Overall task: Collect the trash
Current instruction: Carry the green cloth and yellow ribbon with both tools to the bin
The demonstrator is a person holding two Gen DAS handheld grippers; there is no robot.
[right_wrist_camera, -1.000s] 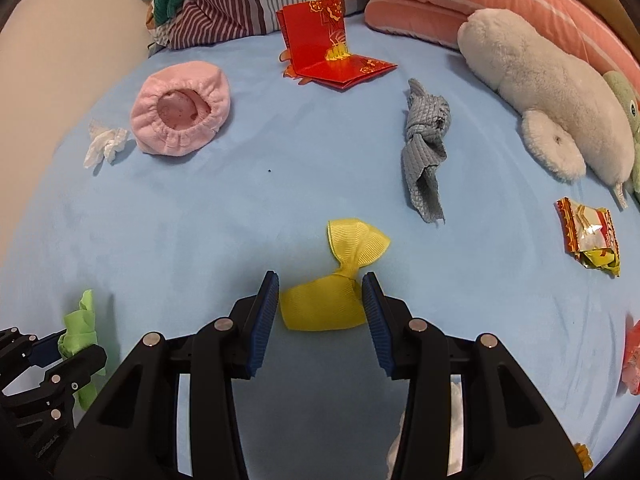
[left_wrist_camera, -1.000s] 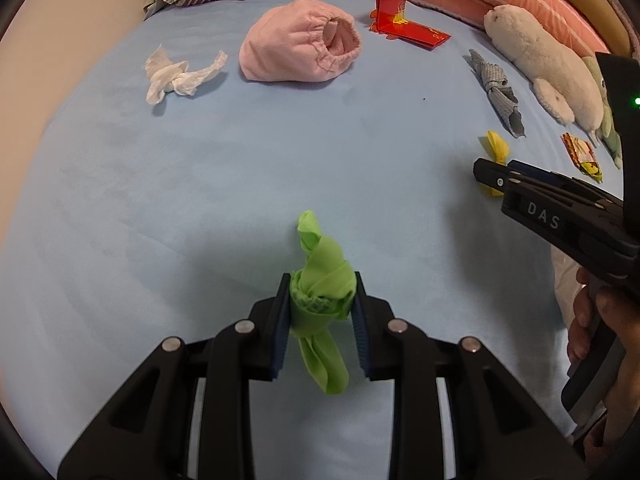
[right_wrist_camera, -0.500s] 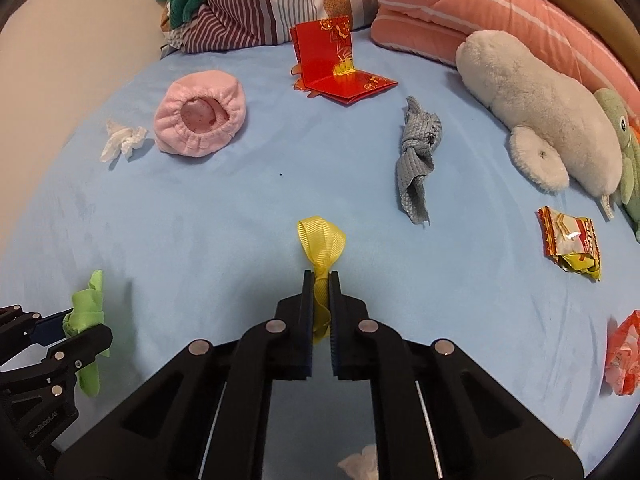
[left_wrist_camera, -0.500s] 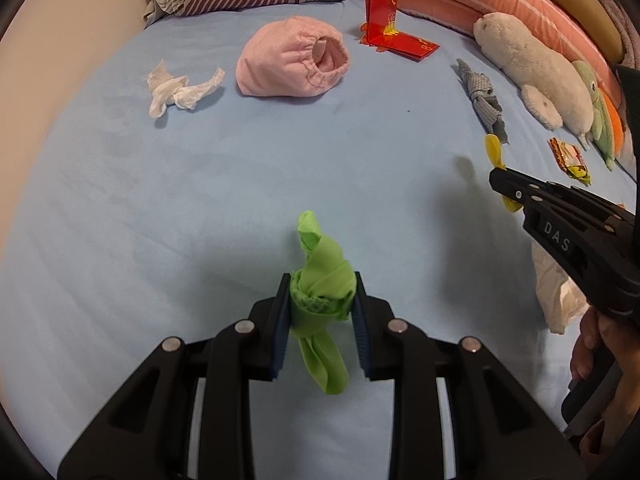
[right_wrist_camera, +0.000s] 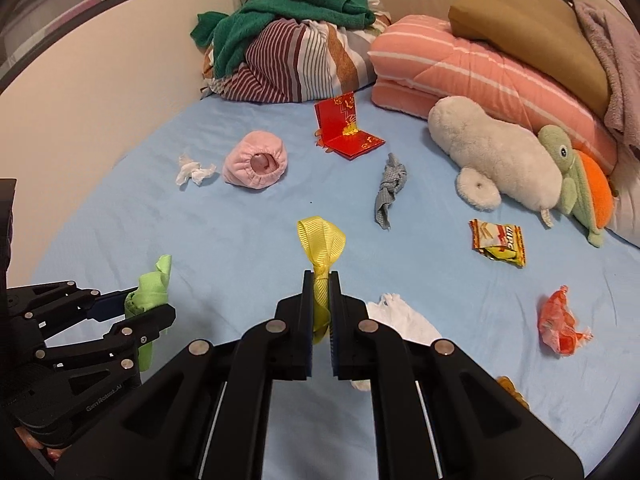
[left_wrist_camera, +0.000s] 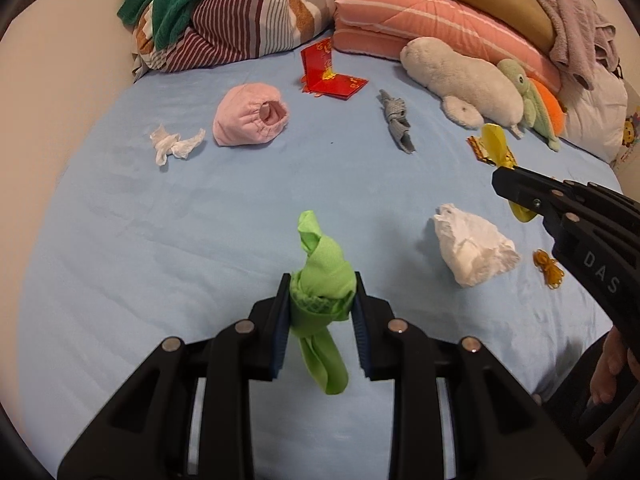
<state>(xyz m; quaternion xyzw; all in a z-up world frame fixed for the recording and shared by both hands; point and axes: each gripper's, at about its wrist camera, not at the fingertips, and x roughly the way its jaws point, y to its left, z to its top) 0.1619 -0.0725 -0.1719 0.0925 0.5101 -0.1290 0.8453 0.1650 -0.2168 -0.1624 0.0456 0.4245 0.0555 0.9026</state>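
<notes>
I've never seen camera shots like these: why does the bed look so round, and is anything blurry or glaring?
Both wrist views are fisheye, so the blue sheet bulges and corners go black. Left wrist view: sharp, soft light, faint shadow beside the white tissue. Right wrist view: equally sharp, no glare.

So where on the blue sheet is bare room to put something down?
The widest bare patch of the blue sheet lies along the wall side, in front of the small white tissue and pink cap. It is crowded toward the plush toys: snack wrapper, orange wrapper, large crumpled tissue.
</notes>
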